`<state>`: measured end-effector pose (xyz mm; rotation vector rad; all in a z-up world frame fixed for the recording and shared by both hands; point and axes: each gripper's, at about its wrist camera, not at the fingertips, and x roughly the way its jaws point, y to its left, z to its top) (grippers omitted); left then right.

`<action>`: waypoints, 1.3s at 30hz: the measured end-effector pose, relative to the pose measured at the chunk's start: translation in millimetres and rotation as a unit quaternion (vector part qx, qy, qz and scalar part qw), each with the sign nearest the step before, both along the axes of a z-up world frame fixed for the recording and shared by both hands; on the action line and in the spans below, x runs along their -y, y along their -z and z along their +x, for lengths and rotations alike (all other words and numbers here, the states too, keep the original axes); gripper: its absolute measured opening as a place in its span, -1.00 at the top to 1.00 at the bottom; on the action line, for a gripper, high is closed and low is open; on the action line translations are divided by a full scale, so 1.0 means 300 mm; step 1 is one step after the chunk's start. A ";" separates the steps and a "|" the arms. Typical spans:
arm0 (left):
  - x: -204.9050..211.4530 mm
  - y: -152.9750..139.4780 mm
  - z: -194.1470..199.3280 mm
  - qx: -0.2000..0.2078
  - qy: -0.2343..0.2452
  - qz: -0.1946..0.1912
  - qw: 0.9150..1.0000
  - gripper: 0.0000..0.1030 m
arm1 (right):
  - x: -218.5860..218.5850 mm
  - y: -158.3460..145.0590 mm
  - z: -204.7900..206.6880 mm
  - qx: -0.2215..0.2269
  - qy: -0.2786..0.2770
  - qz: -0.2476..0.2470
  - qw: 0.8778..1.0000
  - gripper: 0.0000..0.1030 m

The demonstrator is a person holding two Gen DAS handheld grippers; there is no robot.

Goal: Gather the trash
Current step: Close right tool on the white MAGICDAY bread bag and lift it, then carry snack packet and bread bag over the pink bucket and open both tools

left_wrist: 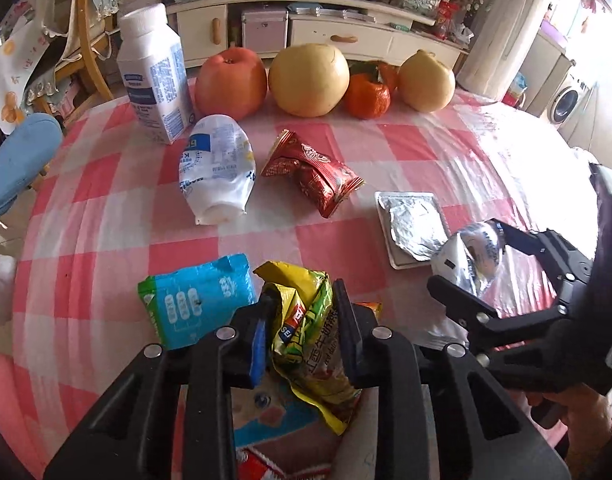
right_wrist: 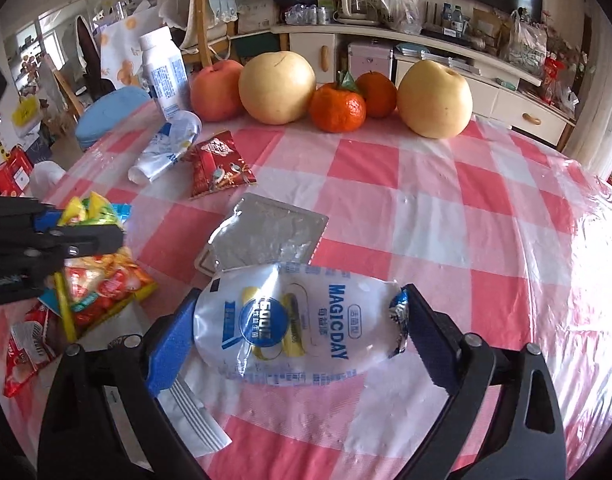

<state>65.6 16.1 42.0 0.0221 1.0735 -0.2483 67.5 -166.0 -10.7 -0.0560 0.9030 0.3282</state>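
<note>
The table [right_wrist: 445, 216], under a pink-and-white checked cloth with a glossy plastic cover, carried everything; I place the rest against the big yellow pear [right_wrist: 277, 87] at its far side. Behind the pear stood a cluttered white sideboard [right_wrist: 445, 76], and to the pear's left a wooden chair [right_wrist: 204, 20].

Beside the pear sat an apple [right_wrist: 218, 90], two oranges [right_wrist: 337, 108] and a second pear [right_wrist: 433, 98]; left of the apple stood a milk carton [left_wrist: 154, 76].

Nearer than the pear lay the trash: a white pouch [left_wrist: 218, 170], a red wrapper [left_wrist: 311, 174], a foil-lidded tray [left_wrist: 413, 228] and a blue packet [left_wrist: 198, 306].

The right gripper [right_wrist: 302, 328] pinched a second, flattened pouch [right_wrist: 298, 320] between its pads [right_wrist: 170, 344], just above the cloth, nearest of all. The left gripper [left_wrist: 302, 336] pinched a yellow-green snack bag [left_wrist: 306, 340], with more wrappers lying under it.

Judging by the hold, the pouch was caught only at its crumpled ends; it might buckle and slip free. The slick cover could let wrappers skid away, and a careless reach towards the pear might set the fruit rolling.
</note>
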 end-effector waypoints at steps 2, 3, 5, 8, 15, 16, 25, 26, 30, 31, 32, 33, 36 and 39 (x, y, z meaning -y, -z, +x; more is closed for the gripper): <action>-0.014 -0.016 -0.016 0.004 -0.001 -0.008 1.000 0.42 | 0.006 -0.001 -0.001 0.000 0.000 0.002 1.000 -0.84; -0.020 -0.027 -0.029 0.007 -0.001 -0.013 1.000 0.42 | 0.010 0.000 -0.002 0.000 0.001 0.003 1.000 -0.84; -0.035 -0.049 -0.053 0.013 -0.001 -0.021 1.000 0.42 | 0.016 -0.006 -0.010 0.001 0.000 0.009 1.000 -0.83; -0.058 -0.090 -0.095 0.025 -0.002 -0.037 0.999 0.42 | 0.026 -0.012 -0.021 -0.001 -0.002 0.027 1.000 -0.83; -0.130 -0.174 -0.181 0.051 -0.011 -0.073 0.996 0.42 | 0.043 -0.038 -0.062 0.008 -0.010 0.055 0.998 -0.82; -0.138 -0.178 -0.190 0.052 -0.011 -0.076 0.996 0.42 | 0.045 -0.042 -0.068 0.010 -0.010 0.058 0.998 -0.82; -0.248 -0.216 -0.251 0.066 -0.025 -0.106 0.992 0.42 | 0.041 -0.083 -0.141 0.026 -0.007 0.075 0.997 -0.82; -0.260 -0.220 -0.254 0.068 -0.026 -0.108 0.991 0.42 | 0.038 -0.087 -0.152 0.027 -0.007 0.076 0.997 -0.82; -0.316 -0.243 -0.271 0.081 -0.035 -0.111 0.990 0.42 | 0.031 -0.109 -0.193 0.029 0.001 0.089 0.996 -0.82; -0.330 -0.249 -0.275 0.084 -0.037 -0.112 0.989 0.42 | 0.027 -0.115 -0.202 0.032 0.003 0.088 0.996 -0.82; -0.347 -0.254 -0.277 0.086 -0.040 -0.115 0.989 0.42 | 0.020 -0.121 -0.210 0.034 0.005 0.086 0.996 -0.82; -0.363 -0.258 -0.279 0.087 -0.044 -0.118 0.988 0.42 | 0.010 -0.130 -0.221 0.038 0.007 0.083 0.996 -0.82; -0.421 -0.281 -0.293 0.097 -0.058 -0.127 0.985 0.42 | -0.023 -0.150 -0.247 0.042 0.010 0.086 0.995 -0.82; -0.485 -0.309 -0.311 0.108 -0.068 -0.148 0.981 0.42 | -0.073 -0.173 -0.275 0.051 0.003 0.084 0.995 -0.82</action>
